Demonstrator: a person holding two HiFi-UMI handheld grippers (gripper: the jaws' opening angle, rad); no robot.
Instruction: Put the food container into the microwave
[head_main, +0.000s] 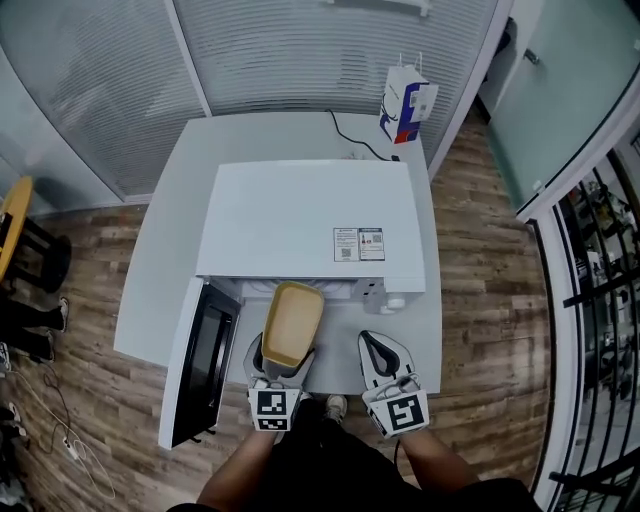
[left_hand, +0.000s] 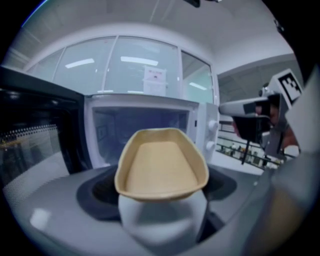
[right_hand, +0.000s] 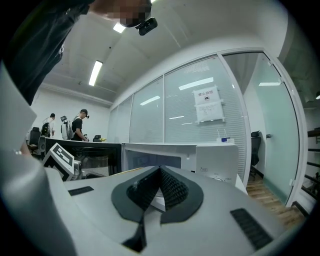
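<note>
The left claw (head_main: 278, 372) grips the tan food container (head_main: 293, 322) by its near end, level before the open microwave (head_main: 310, 215) at the counter's front edge, apparently to slide it in, while the right claw (head_main: 383, 352), clenched empty, stands clear.

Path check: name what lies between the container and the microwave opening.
Nothing; left gripper view shows the shallow tan container facing the white microwave's open cavity.

An empty, shallow tan oblong food container (head_main: 292, 322) hovers level at frame centre, at the white boxy microwave's (head_main: 310, 225) mouth, door open leftward.
</note>
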